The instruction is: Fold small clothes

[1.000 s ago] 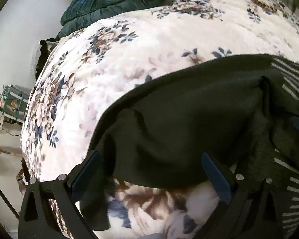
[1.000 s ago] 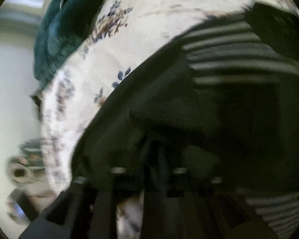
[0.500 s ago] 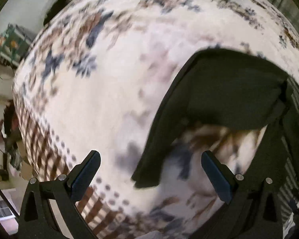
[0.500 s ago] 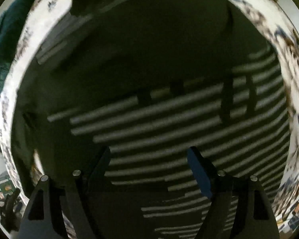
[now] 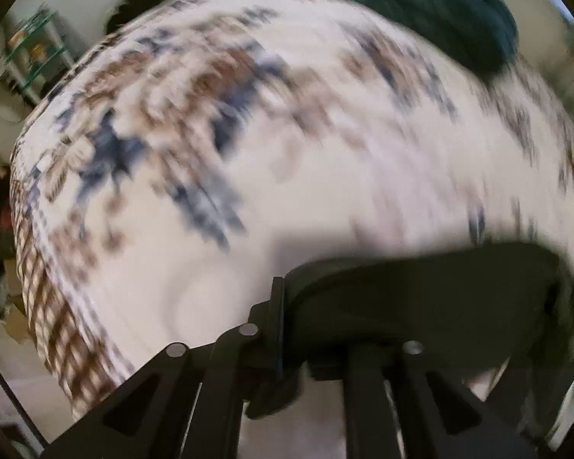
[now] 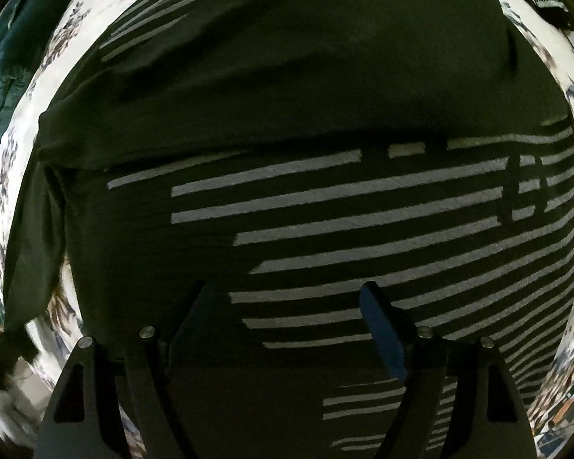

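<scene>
Black fabric fills the space between our left gripper [image 5: 310,329]'s fingers, which are drawn close together and clamped on a fold of the black striped T-shirt [image 6: 325,199]; the left view is smeared, so we cannot tell which part of the shirt this is. Our right gripper [image 6: 287,321] hovers low over the shirt with its fingers spread apart, nothing between them, the blue pad [image 6: 382,329] of one finger plain against the white stripes.

Beyond those fingers the shirt lies on the floral bedspread [image 5: 287,134]. A plain black panel is already laid across its far half, covering the stripes there, so we judge at least one fold done. The near edge on the left side hangs loose and rumpled, and the piece is not yet a compact packet; we judge further folds and smoothing remain. Farthest off, a dark green quilt [image 5: 421,4] sits bunched at the head of the bed.
</scene>
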A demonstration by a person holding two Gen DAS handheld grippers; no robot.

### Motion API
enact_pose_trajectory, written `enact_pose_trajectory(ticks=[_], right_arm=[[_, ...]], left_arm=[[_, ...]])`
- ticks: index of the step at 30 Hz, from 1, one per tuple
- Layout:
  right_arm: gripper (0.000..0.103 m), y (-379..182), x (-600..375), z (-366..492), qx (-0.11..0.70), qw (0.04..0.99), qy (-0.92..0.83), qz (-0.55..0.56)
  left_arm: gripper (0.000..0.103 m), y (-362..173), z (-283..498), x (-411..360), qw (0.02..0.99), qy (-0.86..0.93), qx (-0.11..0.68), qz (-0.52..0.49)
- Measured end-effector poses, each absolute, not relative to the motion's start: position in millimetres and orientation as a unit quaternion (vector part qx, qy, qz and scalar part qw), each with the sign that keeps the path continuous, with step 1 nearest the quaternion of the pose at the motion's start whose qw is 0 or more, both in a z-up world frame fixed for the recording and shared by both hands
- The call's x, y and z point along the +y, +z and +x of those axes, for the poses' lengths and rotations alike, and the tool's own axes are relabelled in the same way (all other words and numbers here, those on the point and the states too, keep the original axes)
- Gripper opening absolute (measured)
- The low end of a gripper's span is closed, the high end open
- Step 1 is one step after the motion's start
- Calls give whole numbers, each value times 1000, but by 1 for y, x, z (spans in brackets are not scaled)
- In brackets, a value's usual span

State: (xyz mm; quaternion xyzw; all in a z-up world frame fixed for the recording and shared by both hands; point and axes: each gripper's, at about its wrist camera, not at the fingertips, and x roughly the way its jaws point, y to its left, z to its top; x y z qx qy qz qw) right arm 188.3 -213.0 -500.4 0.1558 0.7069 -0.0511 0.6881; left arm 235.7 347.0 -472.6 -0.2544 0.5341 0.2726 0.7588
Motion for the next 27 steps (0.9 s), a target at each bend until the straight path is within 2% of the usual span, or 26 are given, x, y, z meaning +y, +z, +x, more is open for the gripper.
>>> enact_pose_trajectory(ticks=[1,2,4,6,11,14,20,21,22,23,24,27], right_arm=[[81,-501,-212,189,708,687,-52,157],[81,-502,-214,185,709,685,-53,160],[81,-503,-216,183,711,681,-58,166],[81,-502,-216,181,712,679,-61,170],[81,-498,-206,184,710,680,-63,172],[81,-496,-197,195,711,680,-63,171],[81,-497,-191,194,712,679,-67,167],[81,-497,-190,192,713,678,-67,166],[81,-497,-190,190,713,678,-67,165],[81,-498,-190,187,714,677,-68,164],[81,-498,-190,183,716,676,-70,161],[81,-503,-184,185,719,672,-79,158]], left_arm=[[28,-471,238,360,759,268,530,-266],[32,-471,237,372,756,270,528,-279],[52,-470,229,386,755,265,510,-318],[67,-473,214,390,744,260,495,-367],[67,-497,184,384,689,242,453,-510],[67,-511,200,375,667,227,429,-566],[67,-536,251,395,649,242,416,-589],[65,-536,257,399,652,245,410,-589],[57,-532,261,403,661,253,402,-581],[41,-526,265,405,677,256,392,-568],[0,-524,267,406,682,259,399,-555],[2,-518,258,405,683,263,407,-547]])
